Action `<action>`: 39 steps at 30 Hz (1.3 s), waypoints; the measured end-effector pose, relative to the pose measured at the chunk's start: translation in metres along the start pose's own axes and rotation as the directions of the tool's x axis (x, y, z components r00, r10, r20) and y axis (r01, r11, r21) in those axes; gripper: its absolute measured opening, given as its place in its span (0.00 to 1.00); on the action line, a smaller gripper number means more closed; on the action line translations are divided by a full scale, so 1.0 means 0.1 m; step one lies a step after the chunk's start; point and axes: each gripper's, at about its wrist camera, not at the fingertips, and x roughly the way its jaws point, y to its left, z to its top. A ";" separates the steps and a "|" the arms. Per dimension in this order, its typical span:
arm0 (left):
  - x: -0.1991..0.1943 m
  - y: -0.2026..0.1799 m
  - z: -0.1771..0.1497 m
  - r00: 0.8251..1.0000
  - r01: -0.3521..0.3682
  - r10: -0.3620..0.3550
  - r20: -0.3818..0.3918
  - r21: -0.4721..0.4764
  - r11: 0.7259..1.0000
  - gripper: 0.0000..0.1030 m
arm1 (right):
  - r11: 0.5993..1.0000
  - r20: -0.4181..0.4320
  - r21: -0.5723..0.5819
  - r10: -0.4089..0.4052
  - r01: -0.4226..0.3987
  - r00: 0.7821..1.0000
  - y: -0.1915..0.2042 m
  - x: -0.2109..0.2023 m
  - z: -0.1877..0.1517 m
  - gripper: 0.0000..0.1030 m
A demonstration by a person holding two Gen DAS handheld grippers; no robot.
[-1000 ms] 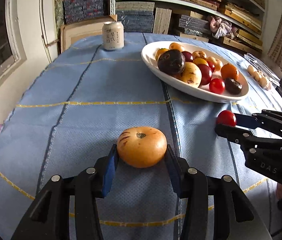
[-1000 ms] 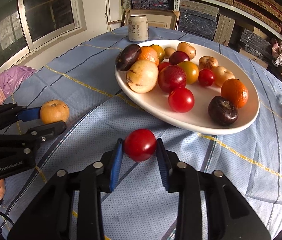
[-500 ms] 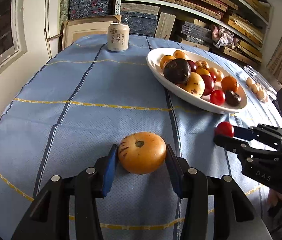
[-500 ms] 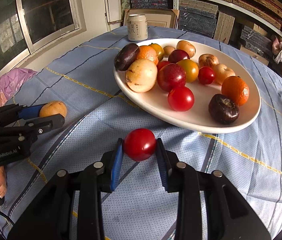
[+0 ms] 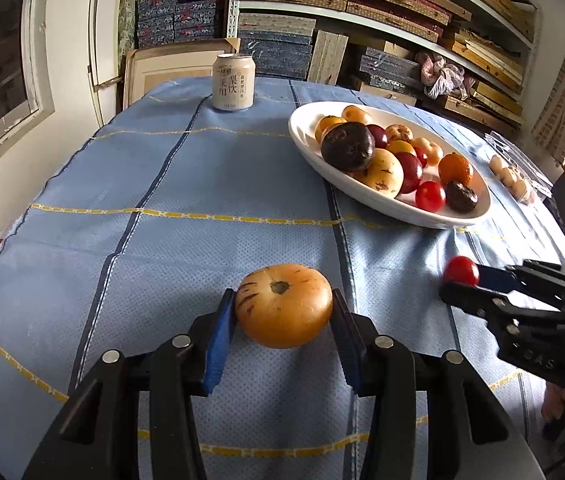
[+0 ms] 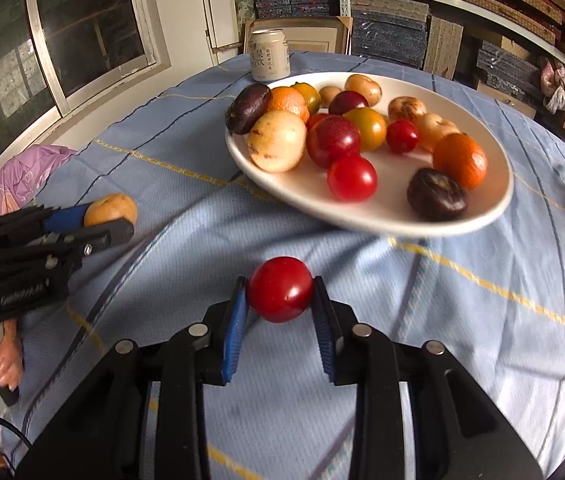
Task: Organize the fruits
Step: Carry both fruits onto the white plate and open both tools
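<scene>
both grippers raised nearer white plate (image 6: 494,208), left gripper (image 5: 283,320) clamps orange fruit (image 5: 284,306), right gripper (image 6: 279,302) clamps red tomato (image 6: 279,289); purple bag (image 6: 22,176) right view only

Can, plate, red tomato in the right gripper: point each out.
can (image 5: 233,83), left wrist view, middle of its label
plate (image 6: 494,204), right wrist view, bare near rim
red tomato (image 6: 279,289), right wrist view, centre of its skin

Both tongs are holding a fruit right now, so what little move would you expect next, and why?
Probably the right tongs carry the tomato forward over the plate, aiming for the bare patch beside the other tomato. It is already clamped, the plate lies just ahead, and most fruits already sit there. The left tongs hold the orange fruit farther from the plate.
</scene>
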 end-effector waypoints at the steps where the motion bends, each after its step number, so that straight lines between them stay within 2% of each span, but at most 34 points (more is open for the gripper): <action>1: -0.02 -0.03 0.00 1.000 0.002 -0.002 0.001 0.007 1.000 0.45 | 1.000 0.002 0.001 0.001 -0.001 1.000 -0.01 -0.07 -0.06 0.30; 7: -0.30 -0.34 -0.01 0.998 0.013 -0.016 0.058 0.057 0.998 0.45 | 1.000 0.039 0.003 -0.028 0.028 0.999 -0.12 -0.59 -0.39 0.30; 12: -0.56 -0.65 0.22 0.993 0.010 -0.023 0.115 0.114 0.993 0.45 | 0.998 0.144 0.026 -0.058 0.055 0.988 -0.29 -1.18 -0.33 0.30; 17: -0.72 -0.87 0.63 0.983 -0.002 -0.026 0.180 0.153 0.988 0.45 | 0.995 0.312 0.038 -0.096 0.088 0.945 -0.44 -1.92 0.08 0.30; 23: -0.74 -1.16 1.21 0.970 -0.021 -0.026 0.242 0.188 0.982 0.46 | 0.991 0.434 0.060 -0.132 0.118 0.891 -0.63 -2.36 0.62 0.30; 25: -0.66 -1.24 1.39 0.968 -0.021 -0.029 0.250 0.196 0.980 0.45 | 0.990 0.445 0.072 -0.138 0.118 0.885 -0.74 -2.33 0.79 0.30; 27: -0.52 -1.31 1.54 0.969 -0.017 -0.032 0.244 0.197 0.980 0.45 | 0.989 0.434 0.079 -0.145 0.123 0.889 -0.82 -2.19 0.92 0.30; 33: 0.06 -1.36 1.72 0.983 0.000 -0.034 0.178 0.186 0.983 0.45 | 0.989 0.320 0.117 -0.121 0.088 0.940 -1.13 -1.22 1.15 0.30; 39: 0.69 -1.25 1.68 0.996 0.005 -0.020 0.092 0.166 0.986 0.46 | 0.990 0.225 0.127 -0.088 0.060 0.970 -1.27 -0.45 1.11 0.30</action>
